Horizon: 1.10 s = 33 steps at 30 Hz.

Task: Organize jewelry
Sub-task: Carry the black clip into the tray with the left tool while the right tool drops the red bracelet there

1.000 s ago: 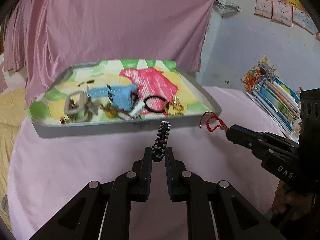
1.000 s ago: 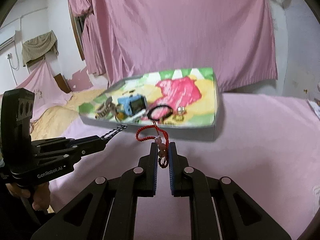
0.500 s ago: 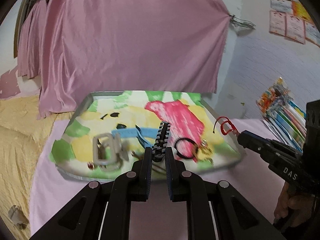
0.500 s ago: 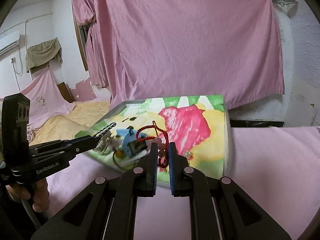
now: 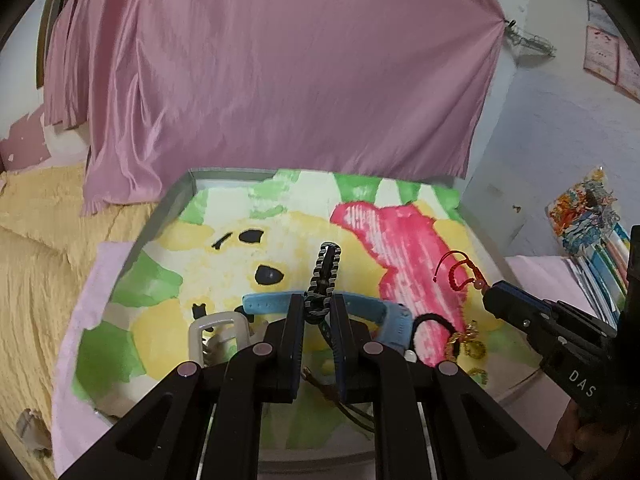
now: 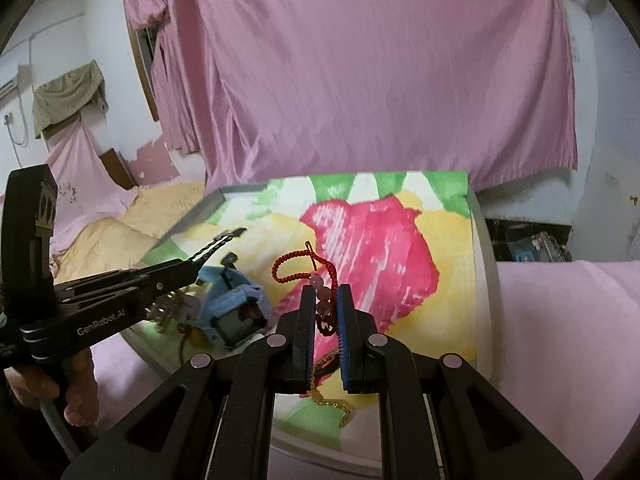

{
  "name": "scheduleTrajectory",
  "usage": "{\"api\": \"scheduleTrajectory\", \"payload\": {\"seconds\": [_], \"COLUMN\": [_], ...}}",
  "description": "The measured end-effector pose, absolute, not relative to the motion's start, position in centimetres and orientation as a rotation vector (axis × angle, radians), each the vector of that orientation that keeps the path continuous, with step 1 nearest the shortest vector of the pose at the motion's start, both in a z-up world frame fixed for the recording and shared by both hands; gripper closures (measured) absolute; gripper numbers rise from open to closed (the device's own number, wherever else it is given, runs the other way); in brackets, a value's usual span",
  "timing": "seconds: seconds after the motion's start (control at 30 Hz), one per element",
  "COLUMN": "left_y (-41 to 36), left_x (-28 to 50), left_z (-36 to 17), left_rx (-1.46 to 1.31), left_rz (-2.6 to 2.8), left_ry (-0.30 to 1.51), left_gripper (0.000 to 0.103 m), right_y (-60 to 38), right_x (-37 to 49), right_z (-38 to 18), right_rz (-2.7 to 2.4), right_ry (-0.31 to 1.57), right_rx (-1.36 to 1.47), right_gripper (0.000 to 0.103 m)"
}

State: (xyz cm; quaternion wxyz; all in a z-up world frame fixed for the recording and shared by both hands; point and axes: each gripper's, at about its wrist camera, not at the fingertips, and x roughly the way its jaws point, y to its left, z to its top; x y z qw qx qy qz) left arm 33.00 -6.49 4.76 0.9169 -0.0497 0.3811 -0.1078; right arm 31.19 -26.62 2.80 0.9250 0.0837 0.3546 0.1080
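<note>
- Left gripper (image 5: 318, 312): jaws narrow, clamped on the near end of a black-and-silver link bracelet (image 5: 326, 270). The free end juts stiffly forward over the tray (image 5: 168, 208), clear of its floor.
- Right gripper (image 6: 325, 312): jaws narrow, pinching a red cord bracelet (image 6: 298, 266) at its pink beads. The cord loop stands up ahead of the tips, above the tray's pink-painted patch.
- Both pieces are in the air over the tray. Neither is set down yet.
- Just under and beyond the tips: blue watch (image 5: 390, 316), black hair tie (image 5: 434, 322), gold chain (image 5: 466, 340), white clip (image 5: 218, 330). These crowd the near part of the tray.
- Farther in, the painted liner looks bare: yellow area ahead of the left gripper, pink and yellow ahead of the right.
- Judgement: carry each piece past the near clutter to the bare liner and lower it until it rests before parting the jaws. A drop from height would likely let the cord curl or the links bounce into the pile.
- Keep the two pieces apart. The red cord could snag on the links or the gold chain.
- Lay the link bracelet flat and straight. Watch that the lower finger does not drag the blue watch strap.
- Beyond the tray: pink curtain (image 5: 280, 72).
</note>
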Motion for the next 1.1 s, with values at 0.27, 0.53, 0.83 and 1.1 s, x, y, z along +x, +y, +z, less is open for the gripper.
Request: {"api": "scheduleTrajectory", "payload": {"seconds": [0.27,0.53,0.83,1.1], "left_y": [-7.5,-8.1,-8.0,-8.0], "left_x": [32.8,33.0,33.1,33.1], "left_z": [4.4,4.0,3.9,3.9], "left_rx": [-0.03,0.0,-0.011,-0.019], "left_rz": [-0.219,-0.234,-0.244,-0.248], "left_ry": [0.784,0.797,0.787,0.782], "left_gripper": [0.091,0.09,0.09,0.09], "right_y": [-26.6,-26.5,-26.7,-26.8], "right_x": [32.3,32.7,32.8,33.0], "right_z": [1.2,0.7,0.4,0.3], "right_rz": [0.201,0.195,0.184,0.183], "right_ry": [0.791,0.808,0.822,0.827], "right_rx": [0.178,0.166,0.183,0.186], "right_gripper": [0.094,0.094,0.093,0.092]}}
